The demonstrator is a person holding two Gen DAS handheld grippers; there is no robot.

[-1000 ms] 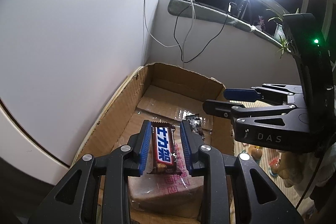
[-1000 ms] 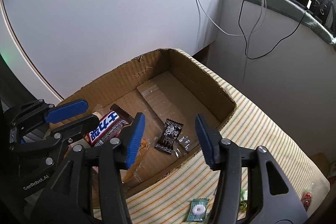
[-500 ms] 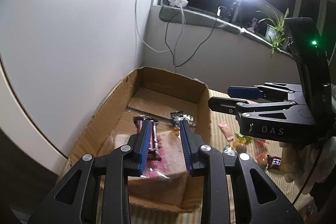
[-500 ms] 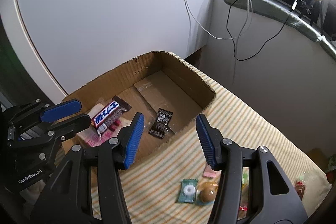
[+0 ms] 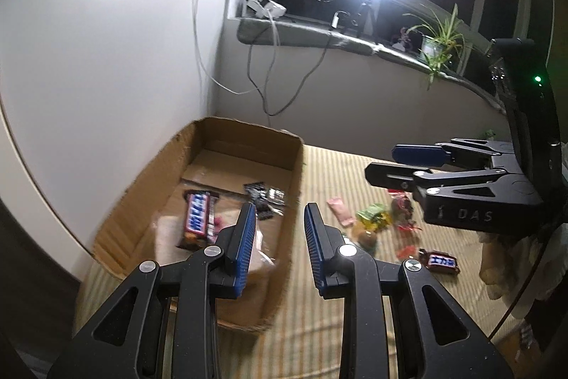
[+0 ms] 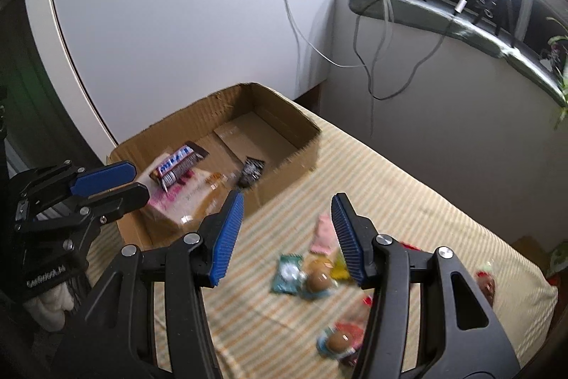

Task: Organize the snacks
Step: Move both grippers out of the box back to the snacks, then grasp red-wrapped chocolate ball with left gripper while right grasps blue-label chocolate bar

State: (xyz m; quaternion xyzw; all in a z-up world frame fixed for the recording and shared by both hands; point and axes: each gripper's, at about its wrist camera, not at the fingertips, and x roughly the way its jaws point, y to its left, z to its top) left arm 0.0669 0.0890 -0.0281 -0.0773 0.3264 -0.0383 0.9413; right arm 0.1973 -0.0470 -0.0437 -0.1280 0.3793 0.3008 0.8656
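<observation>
Both empty: left claw [image 5: 277, 245] spread a little, right claw [image 6: 287, 237] spread wider, nothing between the pads. Best next: lower the right claw over one loose snack [image 6: 288, 273] on the striped bed [image 6: 408, 173], pinching across its short side. Farther off, chocolate bar [image 5: 198, 218] lying flat in the cardboard box [image 5: 297, 166], long axis pointing toward the box's far wall.
</observation>
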